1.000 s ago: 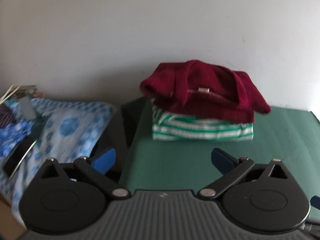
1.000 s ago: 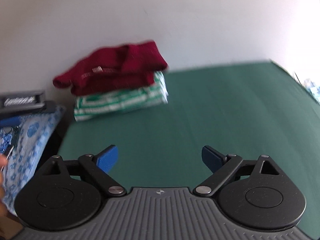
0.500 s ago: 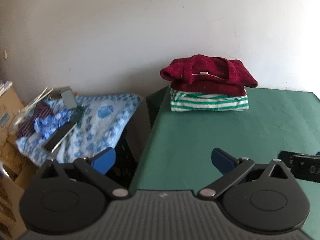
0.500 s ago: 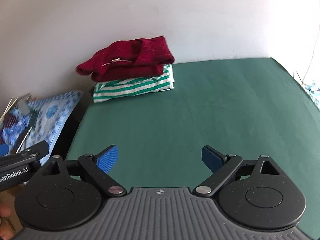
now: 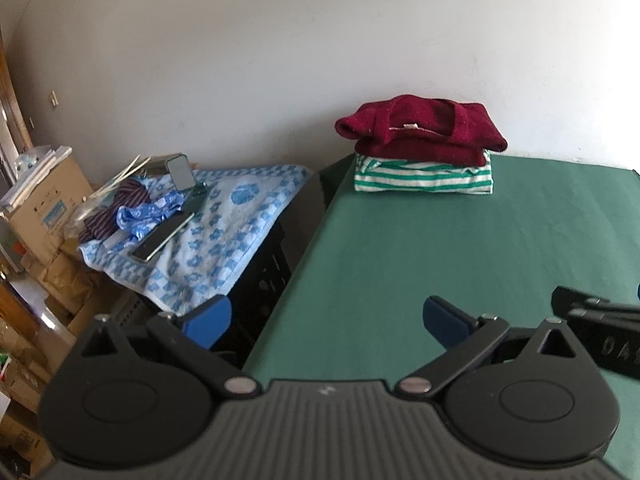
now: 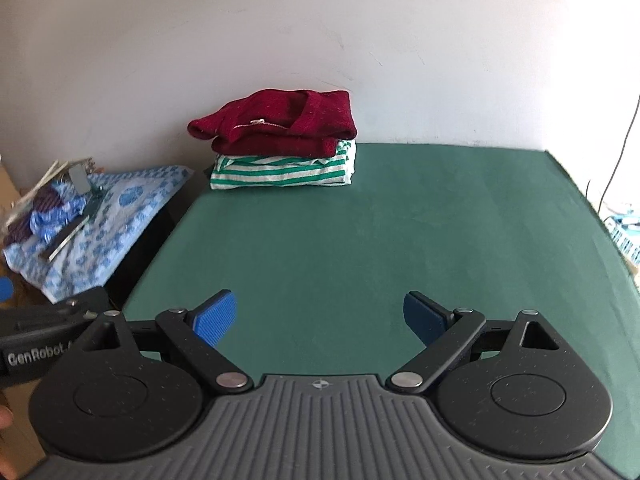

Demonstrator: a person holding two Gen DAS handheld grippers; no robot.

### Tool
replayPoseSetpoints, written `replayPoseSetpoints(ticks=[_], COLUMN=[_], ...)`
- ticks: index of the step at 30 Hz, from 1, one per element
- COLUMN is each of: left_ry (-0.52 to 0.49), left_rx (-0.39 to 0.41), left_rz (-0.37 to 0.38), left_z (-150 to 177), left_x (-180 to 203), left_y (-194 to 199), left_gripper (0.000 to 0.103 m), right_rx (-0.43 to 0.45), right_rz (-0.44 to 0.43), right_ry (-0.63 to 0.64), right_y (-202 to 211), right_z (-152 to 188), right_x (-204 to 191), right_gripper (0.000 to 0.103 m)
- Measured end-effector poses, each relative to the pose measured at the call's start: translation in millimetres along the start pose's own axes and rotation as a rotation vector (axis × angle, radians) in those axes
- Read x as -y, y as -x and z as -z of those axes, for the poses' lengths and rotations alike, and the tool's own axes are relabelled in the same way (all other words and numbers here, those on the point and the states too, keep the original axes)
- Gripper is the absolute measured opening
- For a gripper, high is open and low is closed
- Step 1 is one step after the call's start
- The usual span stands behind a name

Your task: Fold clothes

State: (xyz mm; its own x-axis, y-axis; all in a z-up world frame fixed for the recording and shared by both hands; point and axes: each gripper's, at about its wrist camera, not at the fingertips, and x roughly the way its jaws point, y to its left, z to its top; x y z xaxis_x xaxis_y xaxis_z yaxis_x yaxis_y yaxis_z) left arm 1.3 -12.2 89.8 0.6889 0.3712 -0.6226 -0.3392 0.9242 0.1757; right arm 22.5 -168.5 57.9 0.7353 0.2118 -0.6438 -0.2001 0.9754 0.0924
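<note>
A folded dark red sweater lies on top of a folded green-and-white striped shirt, stacked at the far left corner of the green table by the wall. My left gripper hangs open over the table's near left edge, holding nothing. My right gripper stands open over the near middle of the table, far from the stack and with nothing between its blue pads. Each gripper's body shows at the edge of the other's view.
Left of the table a blue floral cloth drapes over a black crate, with a phone, small garments and a grey box on it. Cardboard boxes stand further left. A white basket and a cable sit at the right edge.
Both grippers have drawn back from the stack, which now looks smaller and farther. Both stay open. More of the table and the left-side clutter shows.
</note>
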Motion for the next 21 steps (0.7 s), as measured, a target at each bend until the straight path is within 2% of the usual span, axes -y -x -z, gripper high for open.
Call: replayPoseSetpoints(ticks=[4, 13, 21], left_ry=[-0.004, -0.11, -0.124], left_rx=[0.002, -0.007, -0.071], left_rz=[0.02, 0.101, 0.209], left_z=[2.5, 4.4, 5.5], left_x=[-3.9, -20.9, -47.2], left_y=[1.4, -17.9, -42.4], left_gripper=[0.102, 0.102, 0.102], right_rx=[0.005, 0.026, 0.037], right_rz=[0.022, 0.112, 0.186], right_ry=[0.006, -0.05, -0.092], right_y=[6.5, -2.5, -8.2], right_z=[6.2, 3.7, 4.6], right_x=[-4.0, -27.4, -58.3], right_gripper=[0.093, 0.093, 0.093])
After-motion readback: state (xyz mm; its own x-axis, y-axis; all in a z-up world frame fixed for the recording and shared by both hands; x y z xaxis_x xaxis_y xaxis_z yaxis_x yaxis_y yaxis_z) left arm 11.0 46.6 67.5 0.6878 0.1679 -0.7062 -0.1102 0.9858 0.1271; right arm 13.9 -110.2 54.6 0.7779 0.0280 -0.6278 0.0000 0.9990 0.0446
